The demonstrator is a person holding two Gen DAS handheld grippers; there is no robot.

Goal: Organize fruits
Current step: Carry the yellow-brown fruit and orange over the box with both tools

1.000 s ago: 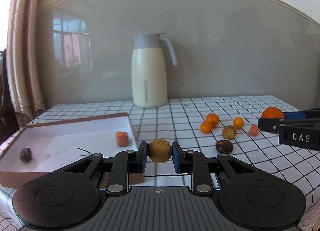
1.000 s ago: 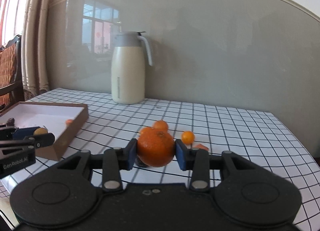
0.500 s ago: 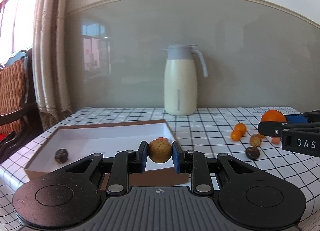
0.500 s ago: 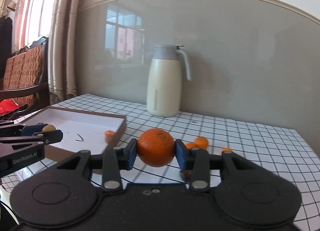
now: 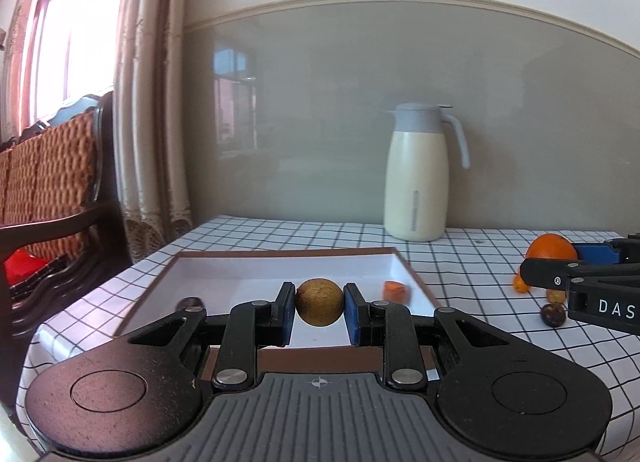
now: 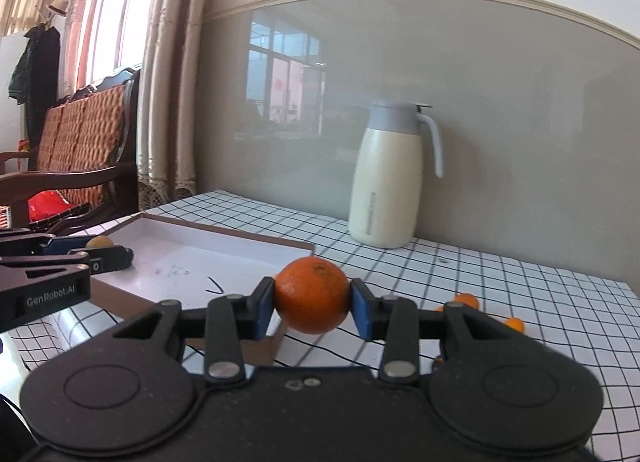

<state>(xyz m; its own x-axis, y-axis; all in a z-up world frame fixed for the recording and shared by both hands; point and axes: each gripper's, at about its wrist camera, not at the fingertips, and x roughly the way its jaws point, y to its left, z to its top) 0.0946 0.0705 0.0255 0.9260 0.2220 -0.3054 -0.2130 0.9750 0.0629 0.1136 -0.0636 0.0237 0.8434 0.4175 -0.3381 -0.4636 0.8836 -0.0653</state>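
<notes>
My left gripper is shut on a small round brown fruit, held just above the near part of the white tray. Inside the tray lie an orange piece at the right and a dark fruit at the left, half hidden by my gripper. My right gripper is shut on a large orange, above the tray's right near corner. Small oranges and dark fruits lie on the checked cloth to the right. Each gripper shows at the edge of the other's view, the left gripper and the right gripper.
A cream thermos jug stands at the back by the grey wall. A wooden chair with woven back and a curtain stand left of the table. The checked tablecloth stretches to the right.
Both grippers have swung left with their fruits: the tray has moved from the left toward the middle of both views, and the jug and loose fruits have slid right. Both grips are unchanged.
</notes>
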